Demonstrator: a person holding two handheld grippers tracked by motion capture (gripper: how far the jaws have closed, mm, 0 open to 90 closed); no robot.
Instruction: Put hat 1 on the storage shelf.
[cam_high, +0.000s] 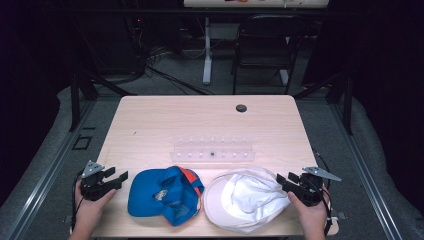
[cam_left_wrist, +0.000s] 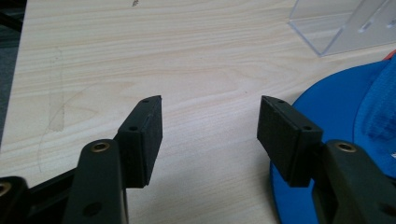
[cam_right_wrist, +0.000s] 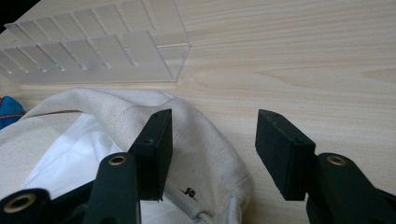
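Both grippers wait wide open and empty at the table's (cam_high: 150, 115) near edge, the left gripper (cam_high: 118, 179) just beside the blue cap (cam_high: 162, 195) and the right gripper (cam_high: 281, 180) at the white cap's (cam_high: 245, 200) rim, seemingly poised for a grab, clear acrylic rack (cam_high: 212, 149) beyond.

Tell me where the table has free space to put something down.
The far half of the table is bare, from the clear rack back to the black cap. The strips left and right of the rack are free too. The near edge is crowded: blue cap and white hat lie side by side there.
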